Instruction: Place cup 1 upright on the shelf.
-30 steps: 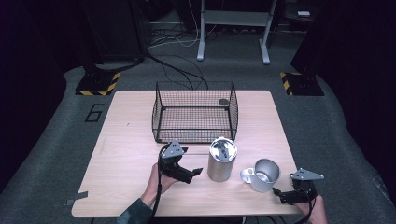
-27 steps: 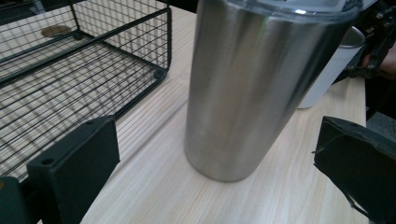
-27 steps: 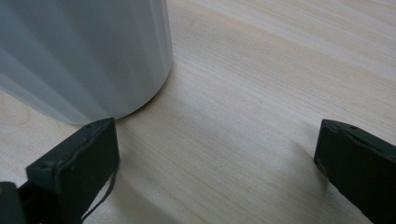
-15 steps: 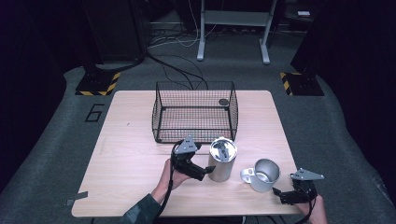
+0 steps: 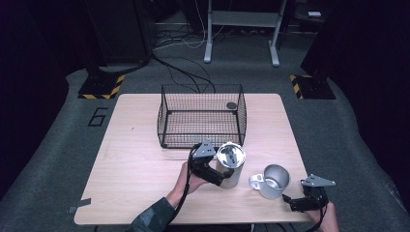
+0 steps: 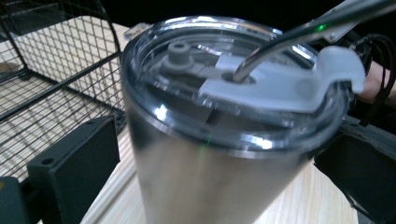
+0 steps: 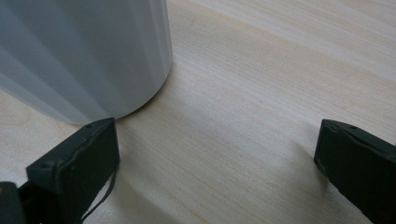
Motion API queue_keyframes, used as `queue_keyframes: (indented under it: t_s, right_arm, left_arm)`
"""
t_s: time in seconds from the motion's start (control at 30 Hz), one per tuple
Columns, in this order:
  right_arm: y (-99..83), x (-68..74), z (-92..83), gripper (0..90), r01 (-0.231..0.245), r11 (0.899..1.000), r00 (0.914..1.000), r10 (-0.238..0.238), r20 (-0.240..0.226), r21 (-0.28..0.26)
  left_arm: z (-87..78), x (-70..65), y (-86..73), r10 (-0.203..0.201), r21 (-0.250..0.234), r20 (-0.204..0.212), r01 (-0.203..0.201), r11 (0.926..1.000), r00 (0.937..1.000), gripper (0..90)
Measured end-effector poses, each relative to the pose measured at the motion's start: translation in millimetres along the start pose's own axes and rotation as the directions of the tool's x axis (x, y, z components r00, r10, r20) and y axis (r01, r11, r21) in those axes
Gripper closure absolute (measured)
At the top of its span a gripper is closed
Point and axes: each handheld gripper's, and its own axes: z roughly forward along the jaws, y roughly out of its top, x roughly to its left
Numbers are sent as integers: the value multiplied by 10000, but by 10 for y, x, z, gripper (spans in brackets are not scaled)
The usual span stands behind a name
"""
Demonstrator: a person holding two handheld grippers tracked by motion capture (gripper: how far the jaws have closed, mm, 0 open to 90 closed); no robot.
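Left hand-held gripper (image 5: 218, 175) stands wide around tumbler (image 5: 230, 165); right hand-held gripper (image 5: 288, 200) open, empty.

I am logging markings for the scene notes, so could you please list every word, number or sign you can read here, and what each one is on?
"6": a dark numeral on the grey floor, left of the table.
Yellow-and-black hazard stripes, a sign without words: on two black floor plates beyond the table.
No readable text on the tumbler, the mug or the basket.
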Motion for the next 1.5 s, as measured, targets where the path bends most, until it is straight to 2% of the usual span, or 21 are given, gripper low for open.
queue_keyframes:
  t_s: [0.13, 0.3, 0.43, 0.8, 1.2, 1.37, 1.43, 1.5]
  right_arm:
    - [0, -5, 0, 0, 51, 10000, 10000, -51, -3, -7]
    - [0, -5, 0, 0, 49, 10000, 10000, -49, -3, -10]
    - [-1, -5, 0, 0, 42, 10000, 10000, -42, -5, -16]
    - [-2, -4, -6, 0, 25, 10000, 10000, -25, -17, 46]
    - [-6, -5, -8, 0, 50, 10000, 10000, -50, -19, 29]
    - [-8, -8, -9, 0, 102, 9999, 9999, -102, -21, 45]
    - [-7, -6, -9, 0, 54, 10000, 10000, -54, -20, 28]
    - [-8, -8, -10, 0, 106, 9999, 9999, -106, -19, 45]
  left_arm:
    - [63, -8, 25, -35, -52, 151, 35, 10000, 9999, 0]
    - [127, -12, 33, 47, -114, 54, -46, 9999, 10000, 0]
    - [165, 0, 24, -70, -185, 176, 73, 9998, 9998, 4]
    - [225, -39, 19, -133, -434, -159, 126, 9990, 9998, 9]
    - [205, -76, 45, 530, -398, -518, -551, 9977, 9973, 33]
    - [201, -78, 36, 529, -457, -416, -548, 9974, 9977, 35]
    - [189, -74, 38, 659, -442, -459, -679, 9967, 9968, 37]
    - [187, -70, 34, 553, -509, -412, -574, 9971, 9976, 38]
